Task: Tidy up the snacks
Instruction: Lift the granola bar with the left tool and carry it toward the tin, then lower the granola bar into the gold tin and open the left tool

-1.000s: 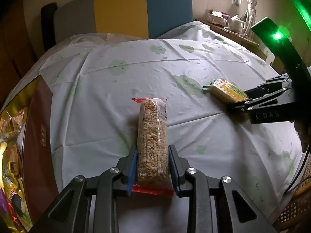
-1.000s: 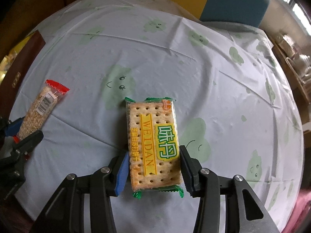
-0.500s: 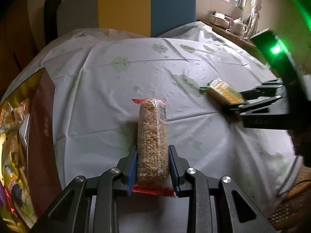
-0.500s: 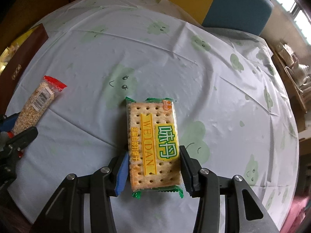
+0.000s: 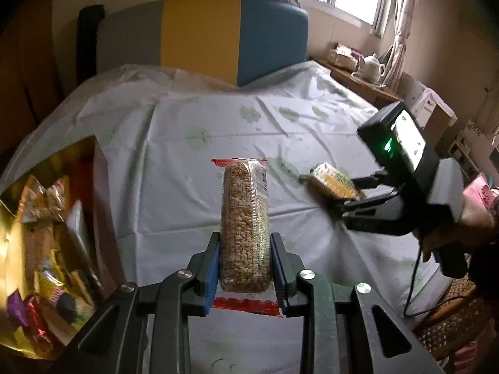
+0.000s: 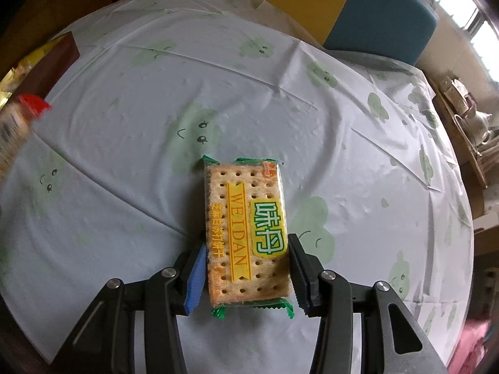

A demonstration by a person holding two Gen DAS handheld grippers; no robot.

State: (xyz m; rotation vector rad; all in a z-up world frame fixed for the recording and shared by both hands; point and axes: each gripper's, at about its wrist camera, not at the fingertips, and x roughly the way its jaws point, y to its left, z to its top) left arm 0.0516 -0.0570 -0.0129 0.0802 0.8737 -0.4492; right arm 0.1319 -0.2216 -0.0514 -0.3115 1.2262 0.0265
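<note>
While clamped in both grippers, two snack packs above the tablecloth (image 6: 280, 99).
Left gripper (image 5: 244, 275) clenched on a puffed grain bar pack (image 5: 244, 227) with red sealed ends, raised beside the open snack box (image 5: 46, 240) at the left edge. Right gripper (image 6: 246, 277) grasping a Weidan cracker pack (image 6: 246, 233) by its long sides, label up; whether touching the cloth, cannot tell. Behind, a teapot (image 5: 372, 65) near the window.

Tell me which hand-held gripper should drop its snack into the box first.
Probably left. The left hand-held gripper grips the puffed-grain bar right beside the open snack box; the right hand-held gripper, holding the cracker pack, is farther away.
</note>
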